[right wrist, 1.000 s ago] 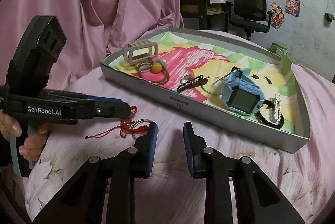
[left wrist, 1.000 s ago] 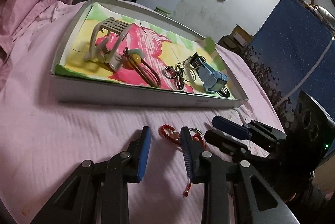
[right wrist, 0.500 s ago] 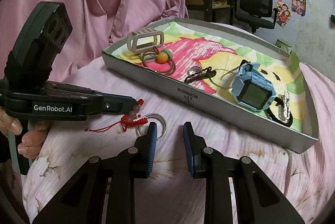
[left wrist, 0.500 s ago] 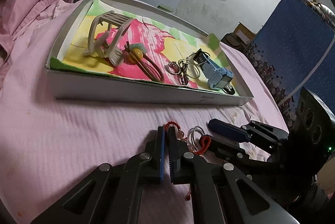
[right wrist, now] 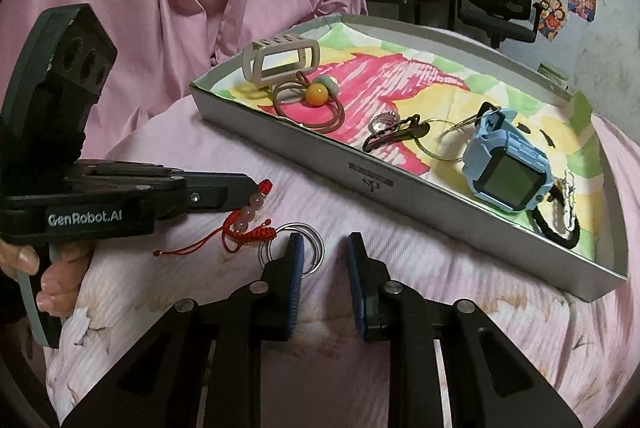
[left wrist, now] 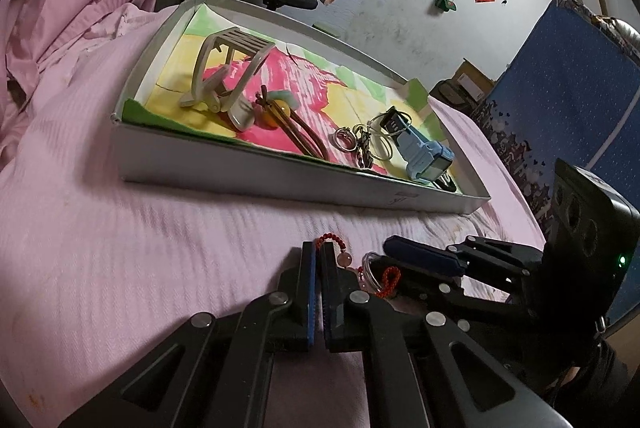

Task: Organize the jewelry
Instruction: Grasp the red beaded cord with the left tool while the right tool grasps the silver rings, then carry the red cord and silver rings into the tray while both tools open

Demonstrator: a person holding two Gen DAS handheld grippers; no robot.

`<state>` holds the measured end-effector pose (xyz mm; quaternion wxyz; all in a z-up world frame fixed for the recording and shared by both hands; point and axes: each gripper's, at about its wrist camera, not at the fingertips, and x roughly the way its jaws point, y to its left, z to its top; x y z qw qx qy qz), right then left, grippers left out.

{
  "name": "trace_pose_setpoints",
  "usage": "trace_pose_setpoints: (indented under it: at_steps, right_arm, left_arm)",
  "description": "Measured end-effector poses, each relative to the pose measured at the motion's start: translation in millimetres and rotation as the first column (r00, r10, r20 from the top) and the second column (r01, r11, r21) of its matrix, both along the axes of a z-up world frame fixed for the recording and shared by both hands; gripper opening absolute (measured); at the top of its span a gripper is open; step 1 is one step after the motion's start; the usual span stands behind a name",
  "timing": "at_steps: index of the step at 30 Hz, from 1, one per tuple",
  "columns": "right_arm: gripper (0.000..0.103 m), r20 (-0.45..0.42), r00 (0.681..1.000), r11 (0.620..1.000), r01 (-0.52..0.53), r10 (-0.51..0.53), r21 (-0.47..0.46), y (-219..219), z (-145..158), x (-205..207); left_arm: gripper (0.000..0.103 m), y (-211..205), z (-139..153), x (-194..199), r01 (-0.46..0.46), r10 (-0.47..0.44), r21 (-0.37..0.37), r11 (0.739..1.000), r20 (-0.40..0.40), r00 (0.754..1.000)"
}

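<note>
a bed (right wrist: 460,340) under a pink ribbed sheet carries everything. on it lies a long grey tray (right wrist: 420,188) lined with a paper painted pink, yellow and green. in the tray, from one end to the other, sit a beige hair claw (right wrist: 280,58), a brown hair tie with an orange bead (right wrist: 316,96), a black hair clip (right wrist: 394,136) beside small rings, a blue watch (right wrist: 508,168) and a black band (right wrist: 556,228) at the far end.

in front of the tray, on the sheet, the two tools meet. the left tool (right wrist: 250,186), gripped by a hand (right wrist: 48,268), has its jaws pressed together on a red cord bracelet (right wrist: 250,224) with pink beads; from its own camera the left tool's pads stand nearly touching, with the red beaded loop sticking out past the tips. the bracelet's knotted end and thin tail lie on the sheet.

the right tool (right wrist: 324,248) is narrow, its jaws having just been closing. one finger (right wrist: 294,252) lies across a silver ring (right wrist: 292,248) that rests on the sheet just beside the bracelet's knot; the gap between the fingers holds only sheet.
</note>
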<state>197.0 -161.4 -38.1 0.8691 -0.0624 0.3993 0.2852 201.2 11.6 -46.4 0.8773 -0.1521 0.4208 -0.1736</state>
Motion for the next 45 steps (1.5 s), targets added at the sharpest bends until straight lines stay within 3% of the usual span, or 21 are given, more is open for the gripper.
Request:
trace_pose_setpoints:
  at_steps: [4,8,17,25,29,39,45]
  right_arm:
    - [0.006,-0.01,1.0,1.0,-0.004,0.004,-0.006,2,-1,1]
    - [0.004,0.012,1.0,1.0,0.009,-0.01,0.013,-1,0,-3]
    - [0.004,0.111,0.992,0.998,0.06,-0.063,0.032,-12,11,-16]
    - [0.004,0.227,0.963,0.988,0.131,-0.148,0.086,-29,24,-31]
    - [0.004,0.255,0.947,0.979,0.168,-0.194,0.118,-37,31,-32]
    - [0.004,0.296,0.91,0.954,0.248,-0.289,0.169,-58,55,-9]
    - [0.004,0.286,0.909,0.951,0.271,-0.305,0.152,-55,58,19]
  left_arm:
    - [0.003,1,1,-2,0.0,0.0,-0.002,1.0,0.01,1.0]
    - [0.003,2,6,-8,-0.001,0.001,-0.008,1.0,0.048,0.999]
    - [0.003,-2,21,-20,-0.001,-0.001,0.015,1.0,0.137,0.991]
    - [0.003,-18,38,-30,0.036,-0.056,0.102,0.994,0.202,0.978]
    - [0.003,-21,49,-31,0.027,-0.052,0.105,0.994,0.244,0.968]
    - [0.003,-28,75,5,-0.067,0.044,0.062,0.996,0.319,0.947]
    - [0.003,-36,77,30,-0.121,0.088,0.081,0.989,0.328,0.94]
